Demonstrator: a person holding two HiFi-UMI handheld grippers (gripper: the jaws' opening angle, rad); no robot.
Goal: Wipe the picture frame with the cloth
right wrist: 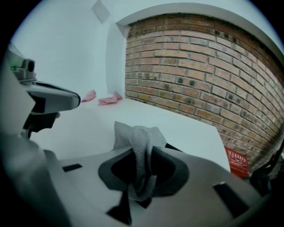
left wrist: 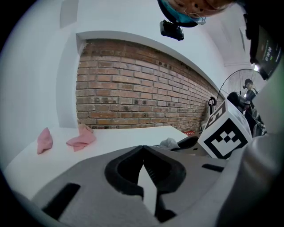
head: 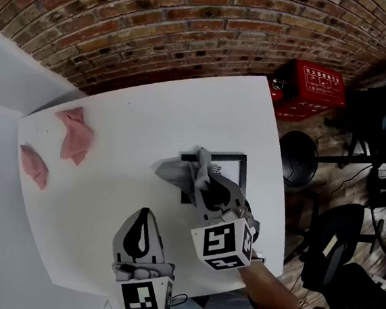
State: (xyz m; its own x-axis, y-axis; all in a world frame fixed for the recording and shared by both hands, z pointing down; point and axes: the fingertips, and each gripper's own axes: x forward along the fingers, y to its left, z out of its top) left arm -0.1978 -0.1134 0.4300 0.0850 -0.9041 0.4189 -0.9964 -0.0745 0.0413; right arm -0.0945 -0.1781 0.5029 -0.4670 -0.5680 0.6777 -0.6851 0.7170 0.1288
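I judge the wipe barely begun, or just begun. The cloth (head: 176, 169) is in my right gripper (head: 204, 175) and has reached the picture frame (head: 231, 168), but nothing on the frame's face shows me how much has been rubbed. Most of the strokes, I reckon, are left to do.

In the right gripper view the jaws stand narrow, closed on a bunched fold of the grey cloth, which pokes up past the tips. My left gripper (head: 145, 215) hangs beside it over the bare table (head: 149, 112), its jaw tips together with nothing between them.

The frame lies flat and face up near the table's right edge, its sides roughly square to that edge. The cloth covers its left part and the gripper covers its near part, so I can't tell which way its long side runs. Two pink rags (head: 76, 134) sit well apart at the far left.
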